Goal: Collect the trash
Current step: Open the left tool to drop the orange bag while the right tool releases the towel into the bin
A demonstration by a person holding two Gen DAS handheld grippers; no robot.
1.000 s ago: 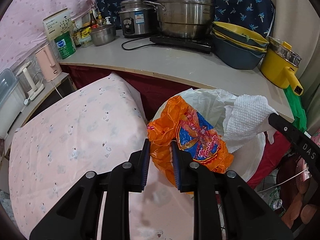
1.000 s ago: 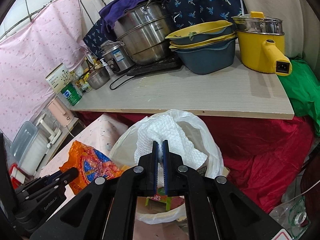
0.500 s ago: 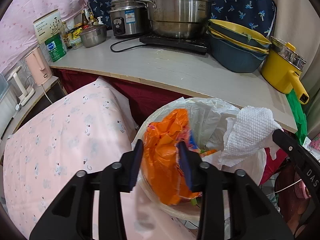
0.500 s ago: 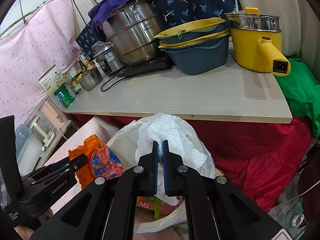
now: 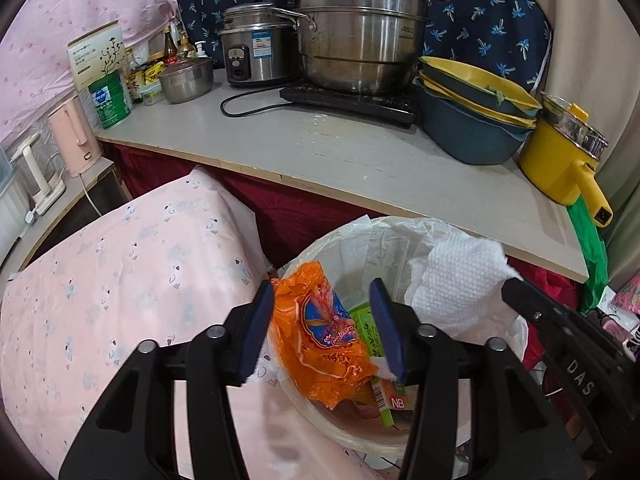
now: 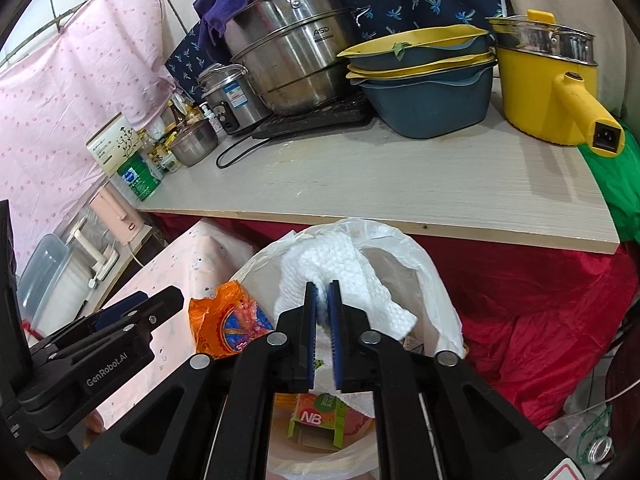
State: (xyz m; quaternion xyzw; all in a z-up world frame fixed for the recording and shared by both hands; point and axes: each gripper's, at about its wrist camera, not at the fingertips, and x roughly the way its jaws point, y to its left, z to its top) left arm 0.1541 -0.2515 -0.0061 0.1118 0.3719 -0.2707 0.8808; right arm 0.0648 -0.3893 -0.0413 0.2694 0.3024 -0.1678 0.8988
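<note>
A bin lined with a white plastic bag [image 5: 362,230] [image 6: 404,238] stands below the counter edge. My left gripper [image 5: 320,288] [image 6: 158,300] hangs over it with its jaws opening. The orange snack wrapper [image 5: 320,344] [image 6: 224,320] sits loose between them, its lower end down in the bin. My right gripper [image 6: 322,286] [image 5: 516,284] is over the bin's right side. A white paper towel [image 6: 352,268] [image 5: 456,280] is still pinched at its tips and hangs from them, while its jaws begin opening. A green carton marked NB [image 6: 318,416] [image 5: 390,394] lies inside the bin.
A grey counter [image 5: 340,152] behind the bin carries a steel steamer pot [image 5: 360,44], a rice cooker [image 5: 252,52], stacked blue and yellow basins [image 5: 468,120] and a yellow electric pot [image 5: 560,160]. A pink patterned cloth [image 5: 120,280] covers the surface on the left. Red cloth [image 6: 540,300] hangs on the right.
Both grippers moved forward over the bin. The left jaws spread apart and the orange wrapper slid down into the bin. The right jaws parted slightly around the towel.
</note>
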